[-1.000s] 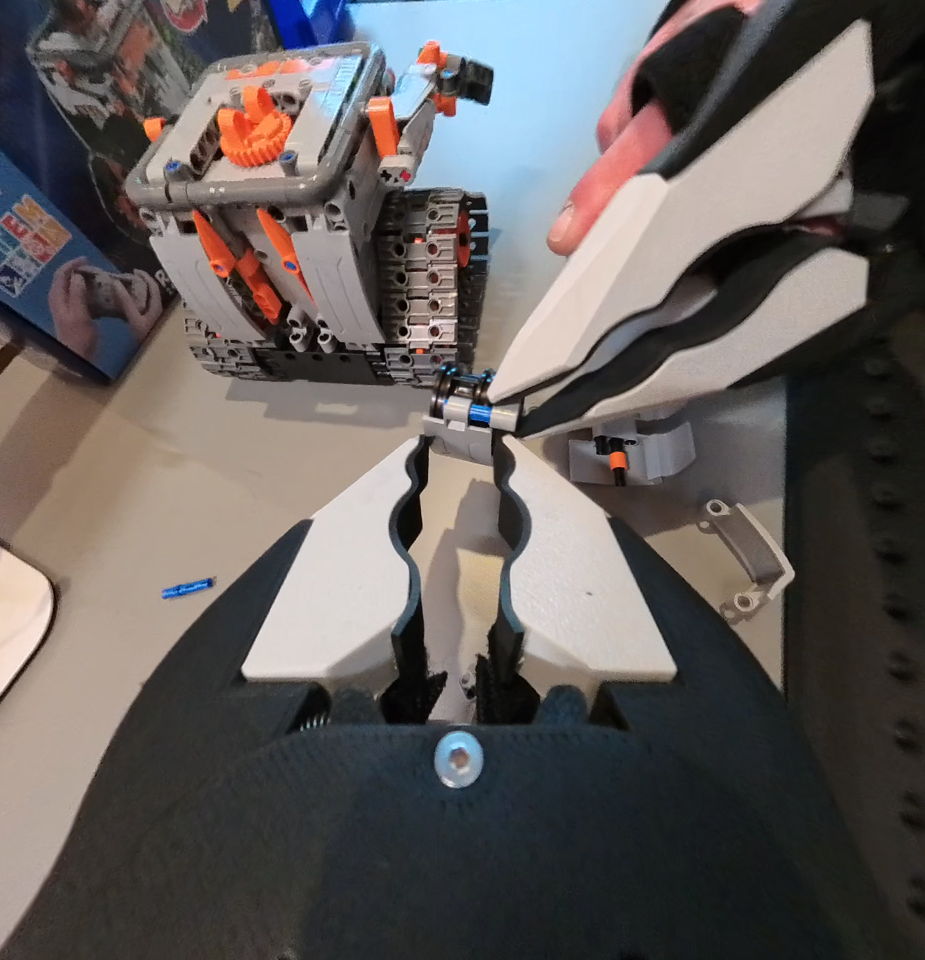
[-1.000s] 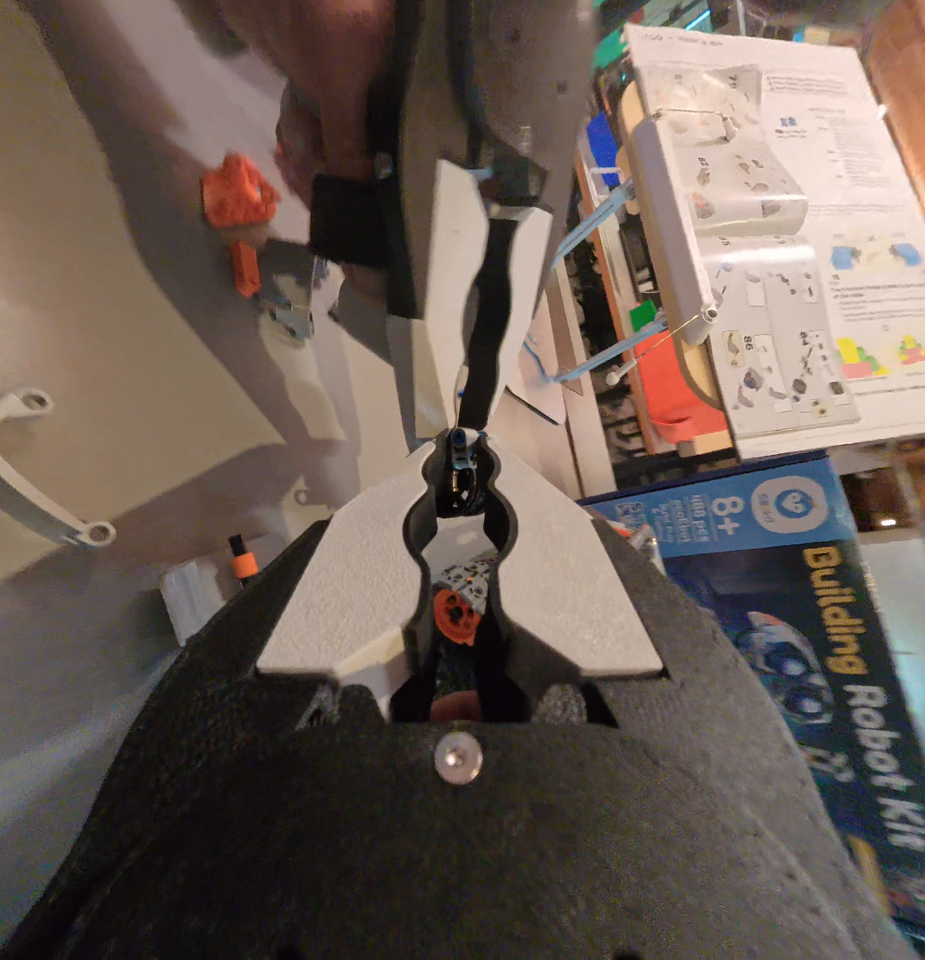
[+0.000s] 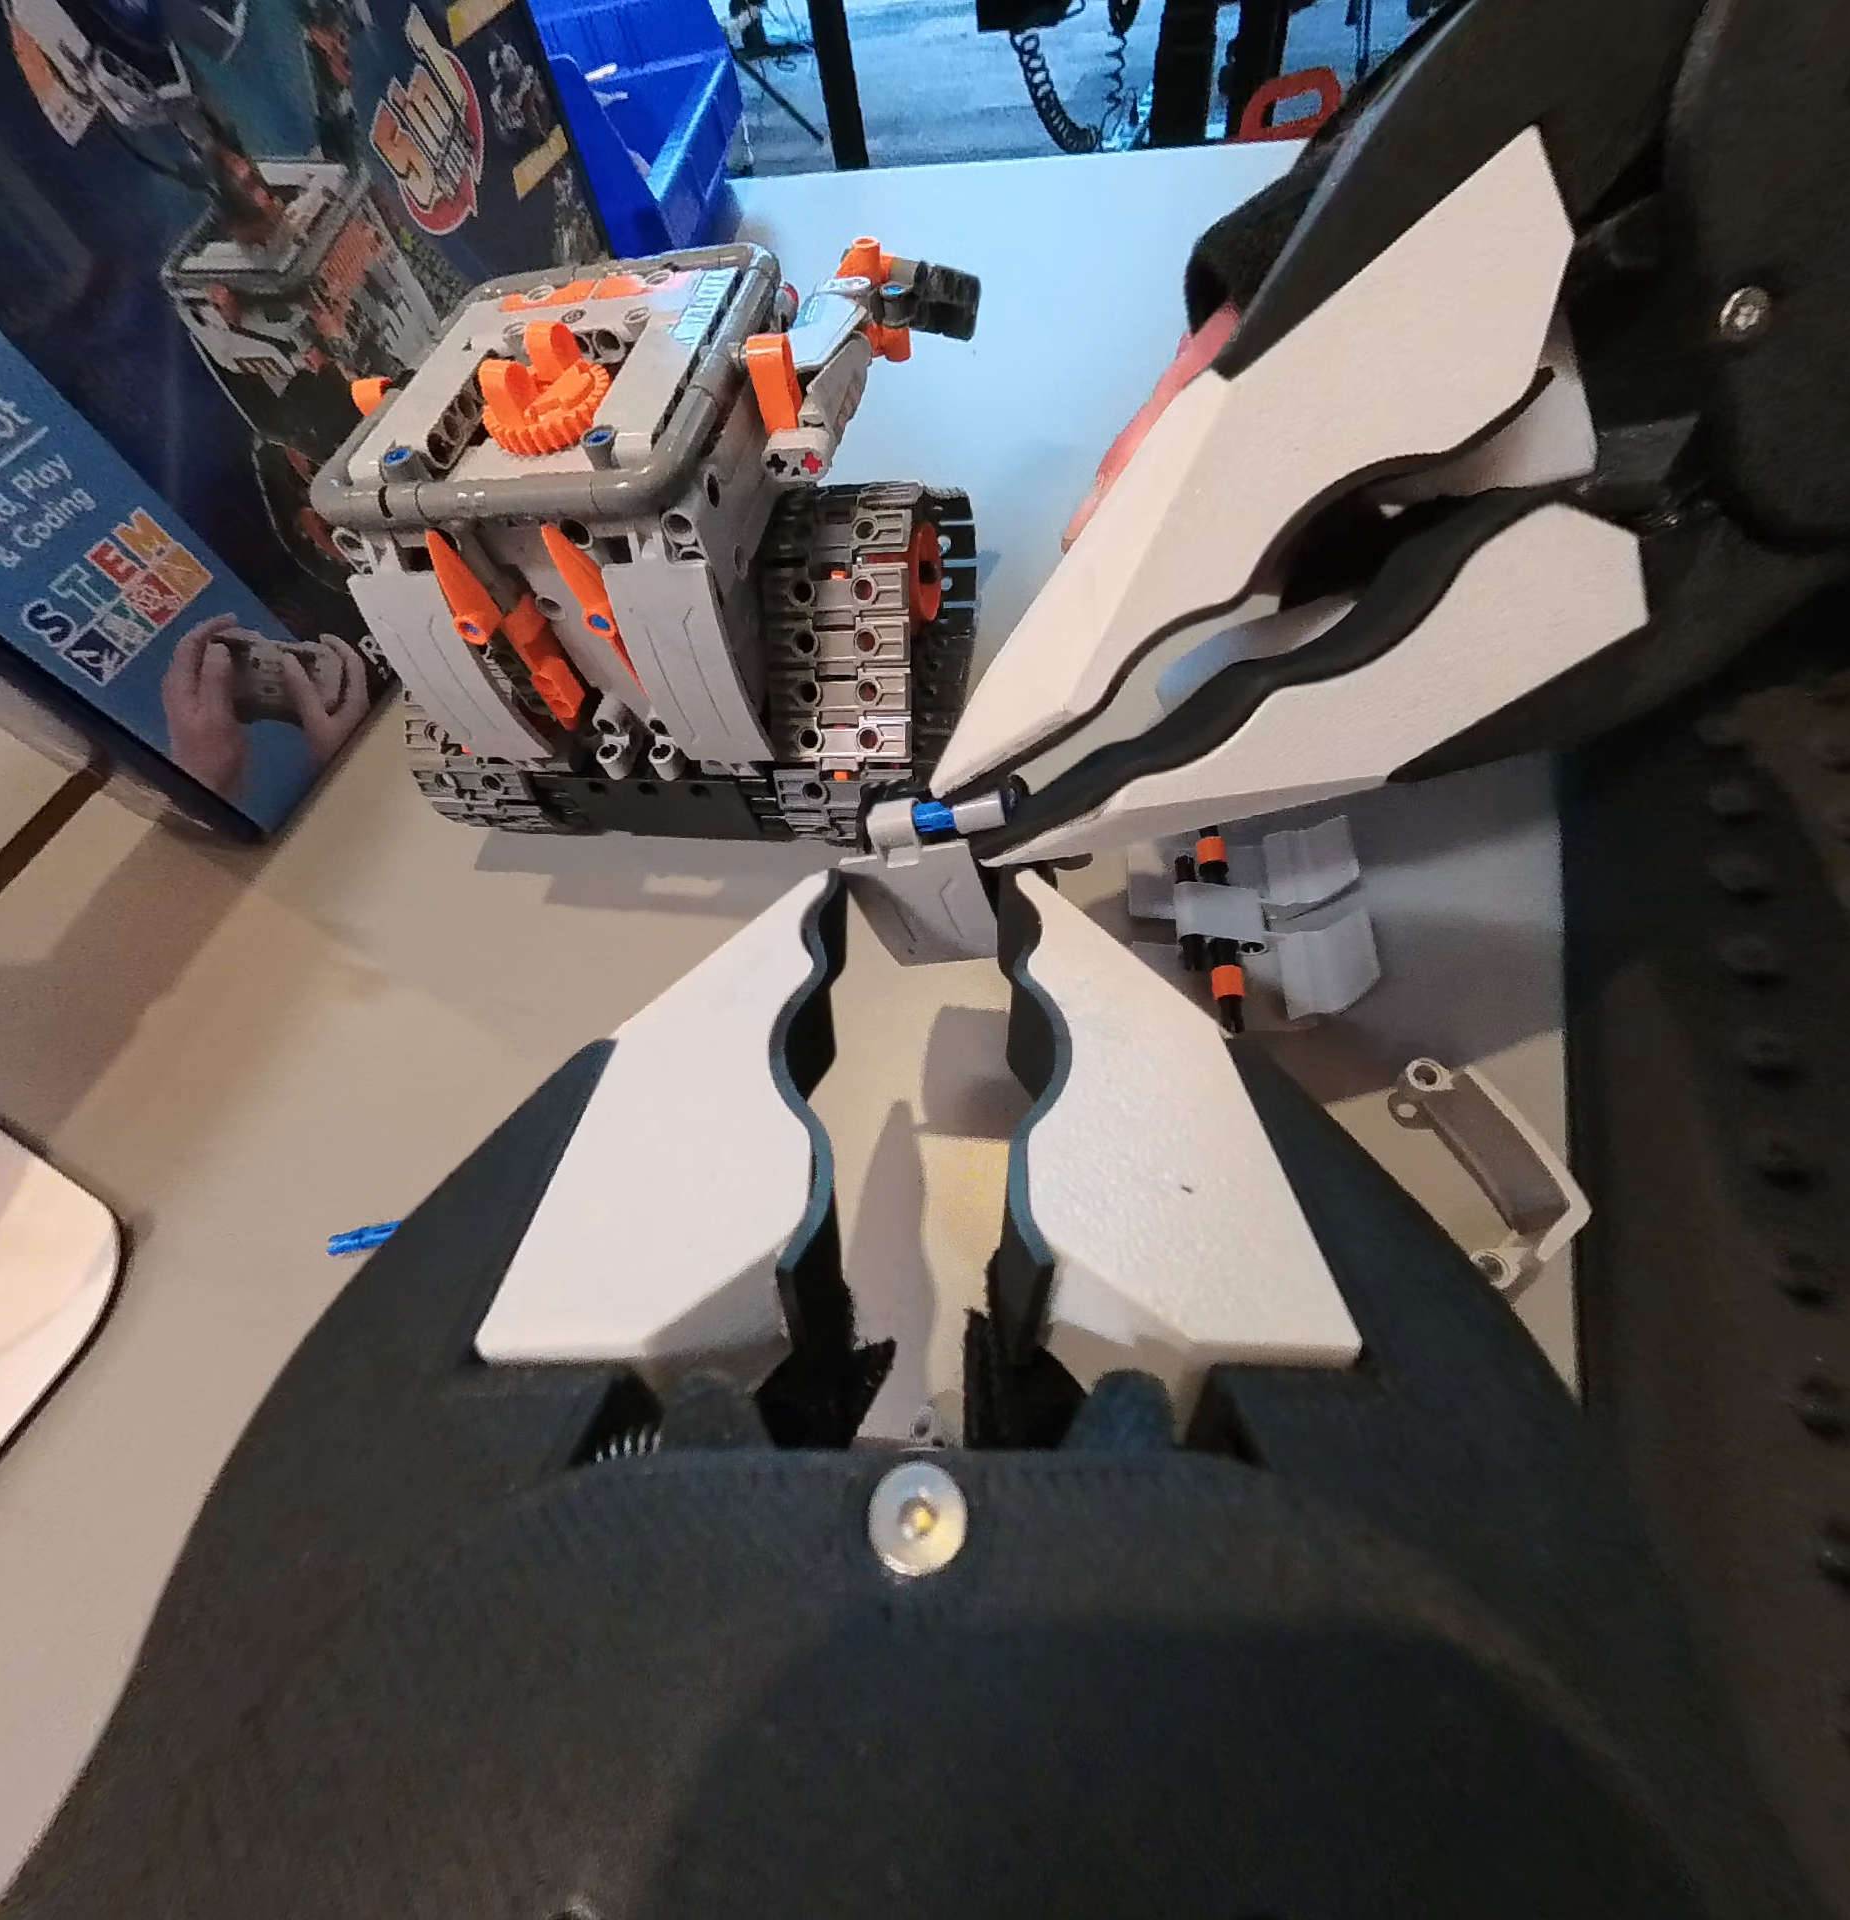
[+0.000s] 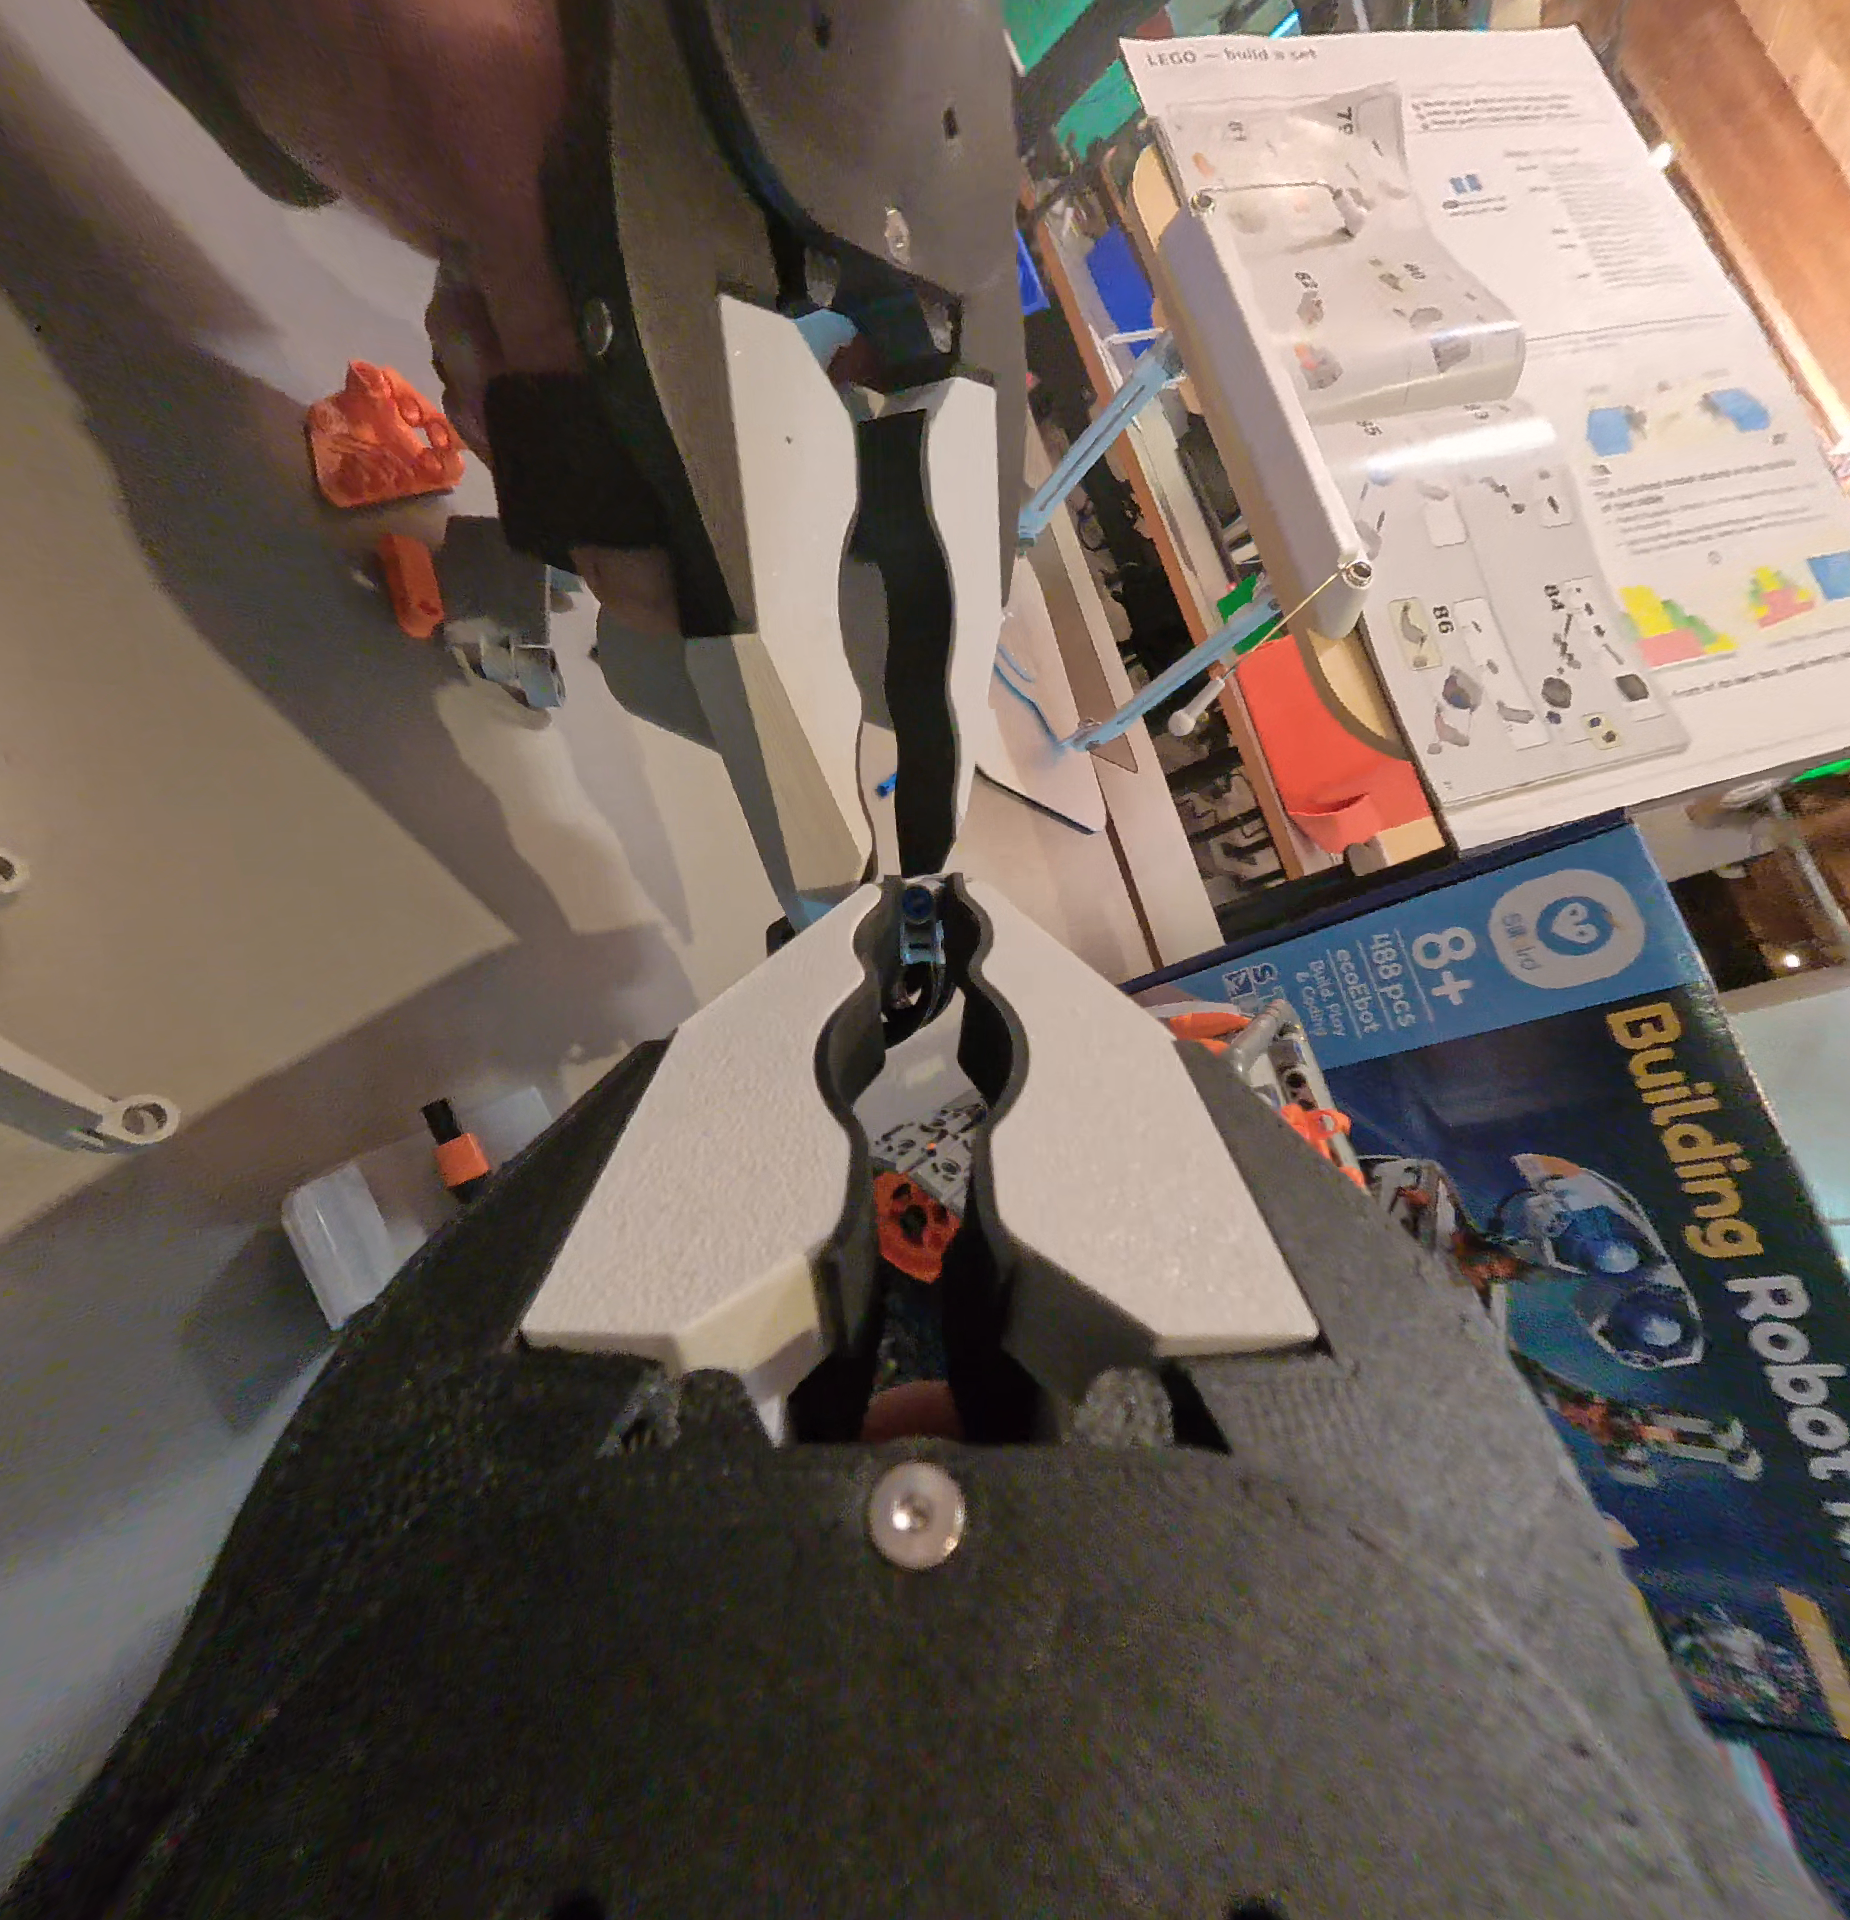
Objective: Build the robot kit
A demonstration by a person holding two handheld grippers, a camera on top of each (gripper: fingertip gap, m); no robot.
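Observation:
My left gripper is shut on a small grey panel piece, held at its fingertips above the table. My right gripper comes in from the upper right and is shut on a blue pin with a grey sleeve, which touches the top of the panel piece. In the right wrist view, my right gripper pinches the blue pin, and the left gripper meets it tip to tip from above. A grey and orange tracked robot model stands just behind.
A blue kit box stands at the left and also shows in the right wrist view. Grey parts with orange pins, a curved grey piece and a loose blue pin lie on the table. An open instruction booklet stands behind. Only a small space, under 4 cm, lies between the two pairs of fingers.
Both grippers keep their hold. The right gripper's tips have shifted slightly left against the grey piece, and the left view has tilted up a little.

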